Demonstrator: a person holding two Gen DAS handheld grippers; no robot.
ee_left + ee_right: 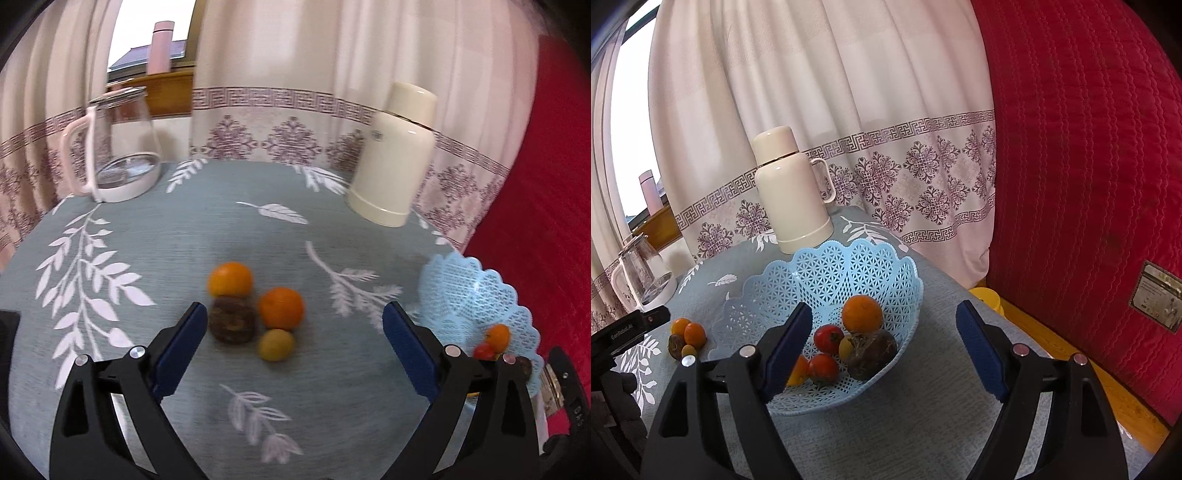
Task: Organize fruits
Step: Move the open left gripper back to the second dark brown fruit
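Left gripper spreads its jaws wide with nothing between the blue ribbed pads, hanging over a cluster on the surface: two oranges, a rough brown fruit and a small yellow fruit, all touching, a little blurred. Right gripper also has its jaws released and empty, poised above the blue basket.

In that basket lie an orange, two red fruits, a small yellow one and a dark brown wrinkled fruit; another orange-yellow piece at 7 o'clock is half hidden behind the left pad. The basket is openwork plastic lattice with a scalloped rim.

The surface wears a grey-blue woven cloth printed with white leaf sprigs. At 11 o'clock in the left wrist view stands a clear glass kettle with a pale handle; at 1 o'clock a cream flask, smooth and cylindrical. Behind hangs a pleated pale curtain with a purple patterned border, a pink bottle on the wooden sill, and a red quilted cushion at 3 o'clock, its label too small to read.
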